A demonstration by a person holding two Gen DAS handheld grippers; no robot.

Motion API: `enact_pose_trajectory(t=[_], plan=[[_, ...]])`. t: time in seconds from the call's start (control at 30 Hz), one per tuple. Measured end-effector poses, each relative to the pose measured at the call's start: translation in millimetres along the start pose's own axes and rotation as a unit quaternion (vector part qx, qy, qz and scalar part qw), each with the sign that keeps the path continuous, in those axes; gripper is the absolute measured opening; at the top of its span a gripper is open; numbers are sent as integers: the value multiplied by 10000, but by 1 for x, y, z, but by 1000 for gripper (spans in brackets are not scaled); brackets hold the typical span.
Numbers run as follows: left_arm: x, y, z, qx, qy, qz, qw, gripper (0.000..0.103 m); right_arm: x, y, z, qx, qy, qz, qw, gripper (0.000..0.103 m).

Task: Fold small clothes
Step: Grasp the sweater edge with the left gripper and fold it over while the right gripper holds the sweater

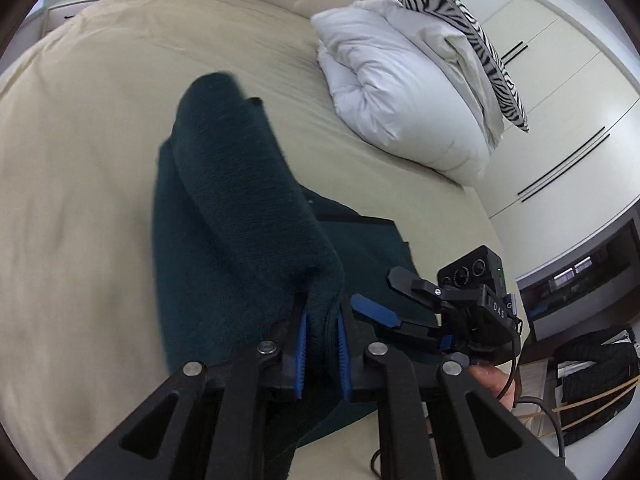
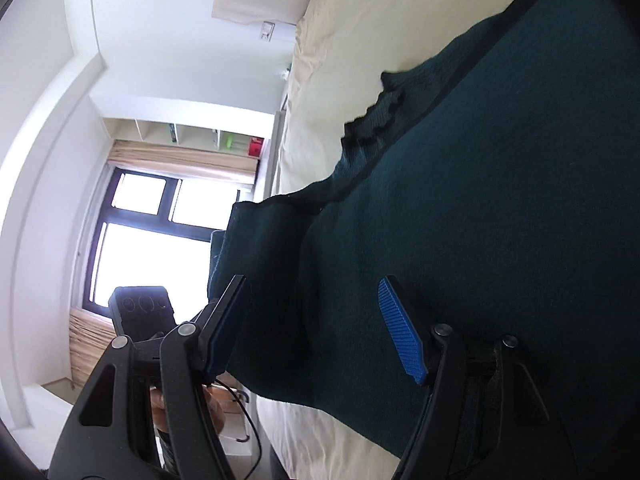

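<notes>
Pinching the dark green sweater (image 1: 248,208), the left gripper (image 1: 323,340) lifts one side for folding; the right gripper (image 2: 316,328) waits with jaws spread.

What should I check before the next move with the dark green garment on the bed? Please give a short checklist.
1. Left tool clamped on the dark green garment: ok.
2. Gripped fold lifted off the bed: ok.
3. Right tool open, pads not pressing the garment: ok.
4. Rest of the garment flat on the bed: cannot tell.
5. White duvet apart from the garment: ok.
</notes>
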State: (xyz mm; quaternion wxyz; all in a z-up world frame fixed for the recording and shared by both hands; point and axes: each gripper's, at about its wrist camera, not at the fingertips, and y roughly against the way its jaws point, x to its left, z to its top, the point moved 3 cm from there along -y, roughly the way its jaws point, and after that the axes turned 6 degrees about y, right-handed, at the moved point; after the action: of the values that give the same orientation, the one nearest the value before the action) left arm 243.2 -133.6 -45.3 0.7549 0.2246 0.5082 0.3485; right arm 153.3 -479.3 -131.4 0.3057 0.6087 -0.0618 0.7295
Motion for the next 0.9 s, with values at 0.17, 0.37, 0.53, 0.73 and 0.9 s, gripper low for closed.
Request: enact_pose_trajectory(t=[0.17, 0.37, 0.53, 0.73, 0.9], plan=[[-16, -73, -32, 597, 296, -302, 9973, 18, -39, 36, 9, -194, -494, 241, 9983, 64], [-20, -41, -50, 354, 11, -556, 9978, 35, -41, 29, 9, -22, -374, 167, 9992, 64], [3, 2, -53, -315, -60, -288, 9991, 35, -32, 22, 8, 1, -322, -398, 9987, 64], [37, -14, -66, -67, 284, -191, 9994, 32, -23, 1, 4, 445, -314, -960, 9939, 64], [58, -22, -64, 18, 605, -394, 9974, 26, -13, -20, 4, 630, -330, -942, 9930, 66]])
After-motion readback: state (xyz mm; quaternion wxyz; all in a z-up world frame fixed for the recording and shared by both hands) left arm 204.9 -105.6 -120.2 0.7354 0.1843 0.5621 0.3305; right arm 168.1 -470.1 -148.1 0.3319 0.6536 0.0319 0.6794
